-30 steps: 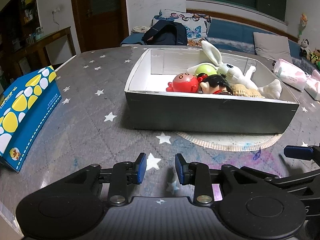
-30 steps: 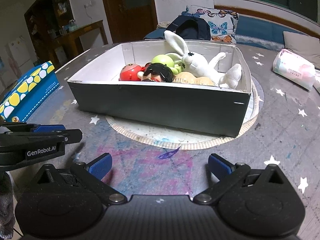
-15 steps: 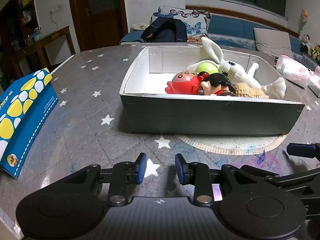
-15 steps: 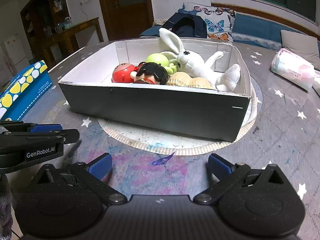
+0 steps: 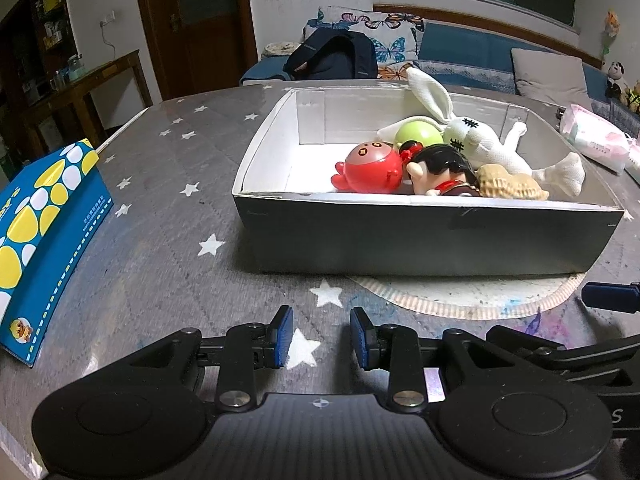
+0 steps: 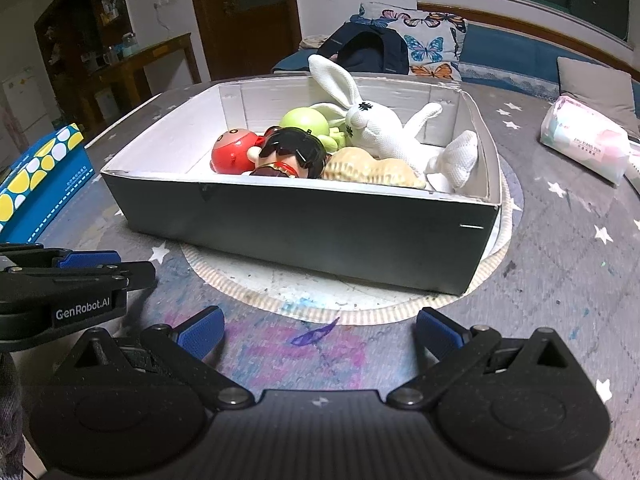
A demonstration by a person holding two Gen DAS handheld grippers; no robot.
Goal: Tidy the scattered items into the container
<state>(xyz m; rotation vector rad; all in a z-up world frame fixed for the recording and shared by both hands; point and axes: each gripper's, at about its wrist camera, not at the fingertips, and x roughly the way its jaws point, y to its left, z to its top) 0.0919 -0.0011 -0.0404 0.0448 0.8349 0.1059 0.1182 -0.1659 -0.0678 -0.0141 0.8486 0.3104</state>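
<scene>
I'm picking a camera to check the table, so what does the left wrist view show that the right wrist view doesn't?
Only the left wrist view shows the blue and yellow dotted carton's whole front. Only the right wrist view shows the whole pink and white tissue pack. Both show the grey cardboard box holding the white plush rabbit and red round toy.

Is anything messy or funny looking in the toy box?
Only a little. The white bunny lies sprawled across the other toys, with one ear sticking up above the rim of the box. The box sits crooked on its round mat, and the table has purple and blue scribble stains. Nothing looks spilled or broken.
</scene>
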